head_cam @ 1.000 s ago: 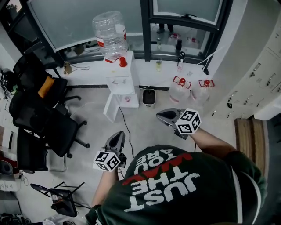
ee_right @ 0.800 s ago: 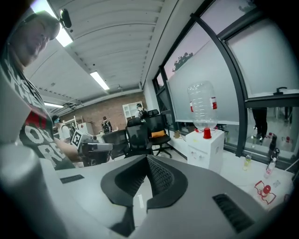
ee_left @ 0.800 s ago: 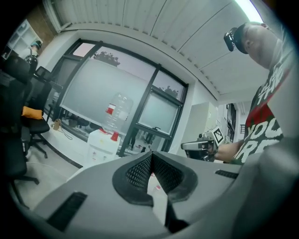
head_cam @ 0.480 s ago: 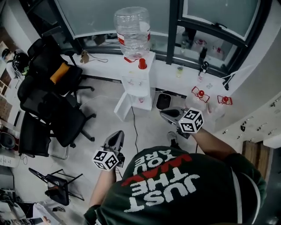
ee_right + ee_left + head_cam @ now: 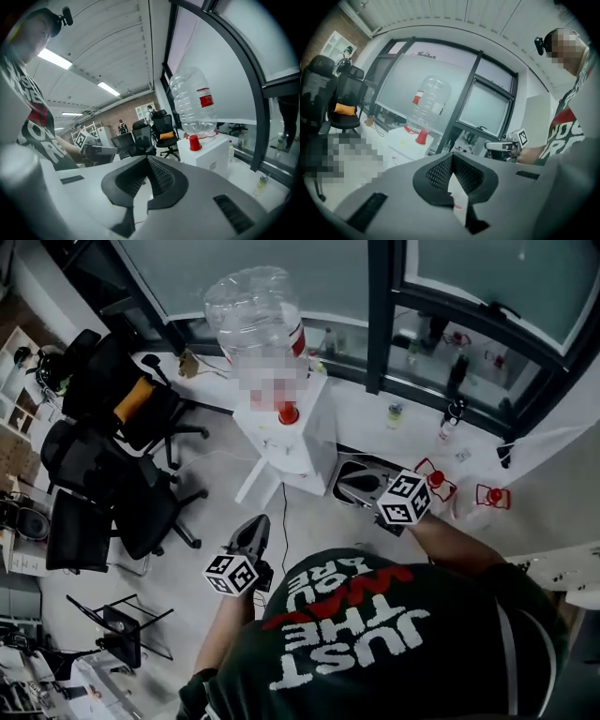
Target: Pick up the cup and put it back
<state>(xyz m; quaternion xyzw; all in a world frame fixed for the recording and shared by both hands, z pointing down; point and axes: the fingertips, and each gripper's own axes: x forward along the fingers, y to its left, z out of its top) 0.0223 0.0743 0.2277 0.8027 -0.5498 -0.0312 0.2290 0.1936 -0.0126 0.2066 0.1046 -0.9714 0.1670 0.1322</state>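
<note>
A red cup stands on top of a white water dispenser, under its big clear bottle. The cup also shows in the left gripper view and the right gripper view, well ahead of both jaws. My left gripper is held out over the floor, shut and empty, below and left of the dispenser. My right gripper is also shut with nothing in it, just right of the dispenser's base. The pads of each gripper meet in its own view, left and right.
Black office chairs crowd the left side, one with an orange cushion. Water jugs with red caps stand on the floor at the right. Small bottles sit on the window ledge. A cable runs across the floor below the dispenser.
The dispenser and cup now appear nearer and lower in the head view, as the person has come closer. Both grippers stay shut and keep about the same pose.
</note>
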